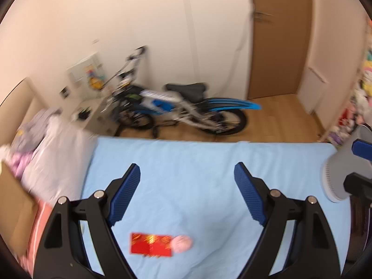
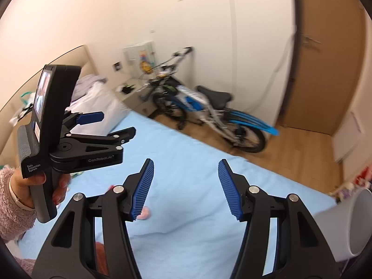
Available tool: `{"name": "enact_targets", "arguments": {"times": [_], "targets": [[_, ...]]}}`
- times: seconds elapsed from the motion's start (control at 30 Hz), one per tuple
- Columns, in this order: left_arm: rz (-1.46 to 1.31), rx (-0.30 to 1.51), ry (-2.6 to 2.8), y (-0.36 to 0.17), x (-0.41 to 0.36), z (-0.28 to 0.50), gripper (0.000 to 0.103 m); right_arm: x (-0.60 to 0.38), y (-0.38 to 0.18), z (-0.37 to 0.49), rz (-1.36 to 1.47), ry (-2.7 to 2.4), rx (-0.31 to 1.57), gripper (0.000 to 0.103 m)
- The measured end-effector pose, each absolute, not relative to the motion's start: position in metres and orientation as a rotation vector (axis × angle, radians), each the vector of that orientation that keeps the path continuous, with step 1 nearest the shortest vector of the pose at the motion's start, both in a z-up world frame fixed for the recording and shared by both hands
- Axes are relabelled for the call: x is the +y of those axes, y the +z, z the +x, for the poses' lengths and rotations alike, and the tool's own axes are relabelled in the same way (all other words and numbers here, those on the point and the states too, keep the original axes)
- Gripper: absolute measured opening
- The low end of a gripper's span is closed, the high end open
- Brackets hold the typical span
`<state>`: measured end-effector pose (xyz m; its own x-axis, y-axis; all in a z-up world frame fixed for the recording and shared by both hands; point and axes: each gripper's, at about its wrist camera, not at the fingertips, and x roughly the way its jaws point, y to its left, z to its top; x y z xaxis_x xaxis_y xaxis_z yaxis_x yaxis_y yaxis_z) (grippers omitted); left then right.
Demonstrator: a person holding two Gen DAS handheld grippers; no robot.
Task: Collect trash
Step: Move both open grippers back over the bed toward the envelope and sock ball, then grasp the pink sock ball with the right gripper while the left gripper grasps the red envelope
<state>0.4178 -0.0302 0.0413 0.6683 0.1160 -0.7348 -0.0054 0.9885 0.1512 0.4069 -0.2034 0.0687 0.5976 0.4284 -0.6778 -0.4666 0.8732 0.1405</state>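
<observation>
A red packet with gold print (image 1: 151, 245) and a crumpled pink ball (image 1: 182, 244) lie side by side on the light blue bed sheet (image 1: 186, 162). My left gripper (image 1: 187, 175) is open and empty above them, fingers spread wide. My right gripper (image 2: 186, 172) is open and empty over the sheet. The pink ball (image 2: 144, 214) peeks out beside my right gripper's left finger. The left gripper (image 2: 109, 123) also shows in the right wrist view, held in a hand at the left. A white bin (image 2: 348, 225) sits at the right edge, also in the left wrist view (image 1: 337, 174).
A blue and white bicycle (image 1: 186, 107) stands on the wooden floor beyond the bed. White bedding (image 1: 55, 153) is piled at the headboard. A bedside cabinet (image 2: 139, 100) and a brown door (image 1: 279, 37) lie behind. Soft toys (image 1: 358, 97) line the right.
</observation>
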Motion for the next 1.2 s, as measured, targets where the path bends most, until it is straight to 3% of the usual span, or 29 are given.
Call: {"name": "enact_targets", "arguments": {"times": [0.27,0.37,0.63,1.2], "targets": [[0.031,0.905,0.326,0.019,0.101,0.357,0.083,-0.059,0.032,0.384,-0.166,0.733,0.834,0.056],[-0.009,0.926,0.379,0.005,0.130,0.336,0.083,-0.027,0.015,0.367,-0.224,0.773,0.841,0.062],[-0.070,1.017,0.444,-0.058,0.186,0.298,0.083,0.028,-0.048,0.355,-0.298,0.819,0.914,0.062],[-0.109,1.226,0.324,-0.240,0.201,0.310,0.083,0.050,-0.240,0.368,-0.314,0.647,1.134,0.062]]}}
